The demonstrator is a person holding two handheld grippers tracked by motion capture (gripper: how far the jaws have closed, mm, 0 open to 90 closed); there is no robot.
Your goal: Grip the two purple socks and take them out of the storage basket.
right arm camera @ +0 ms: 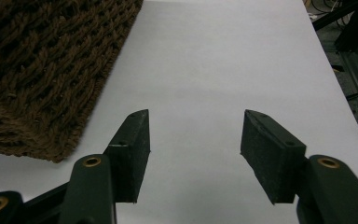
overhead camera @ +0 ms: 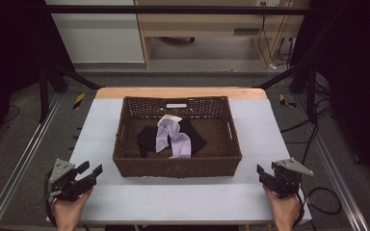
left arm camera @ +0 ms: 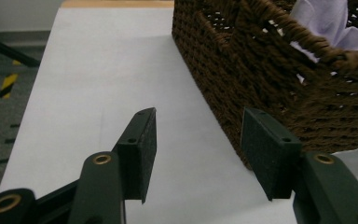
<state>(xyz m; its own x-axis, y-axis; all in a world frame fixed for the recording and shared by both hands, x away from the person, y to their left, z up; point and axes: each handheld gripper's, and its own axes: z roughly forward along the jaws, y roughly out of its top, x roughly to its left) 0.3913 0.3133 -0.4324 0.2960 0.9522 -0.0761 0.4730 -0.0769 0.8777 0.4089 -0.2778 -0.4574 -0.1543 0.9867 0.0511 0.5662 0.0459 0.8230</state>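
We hold the left gripper (overhead camera: 87,173) and right gripper (overhead camera: 266,175) at the table's (overhead camera: 101,125) near corners, jaws spread and empty. Beyond, the lilac cloth (overhead camera: 172,137) and black cloth (overhead camera: 149,137) lie untouched in the wicker basket (overhead camera: 176,166); the handling has apparently not begun.

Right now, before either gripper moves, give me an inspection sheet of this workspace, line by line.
Surface: white table with a wooden far edge, bare around the basket.
Job's things: brown wicker basket at the middle of the table; inside it a lilac cloth lies crumpled over a black cloth.
Clutter: nothing seen.
Grippers: left gripper at the near left corner, jaws open and empty; right gripper at the near right corner, jaws open and empty. Both are apart from the basket.
Cables: black cable loops on the floor beside the right gripper.
Surroundings: metal rails beside the table, pale wooden furniture beyond.
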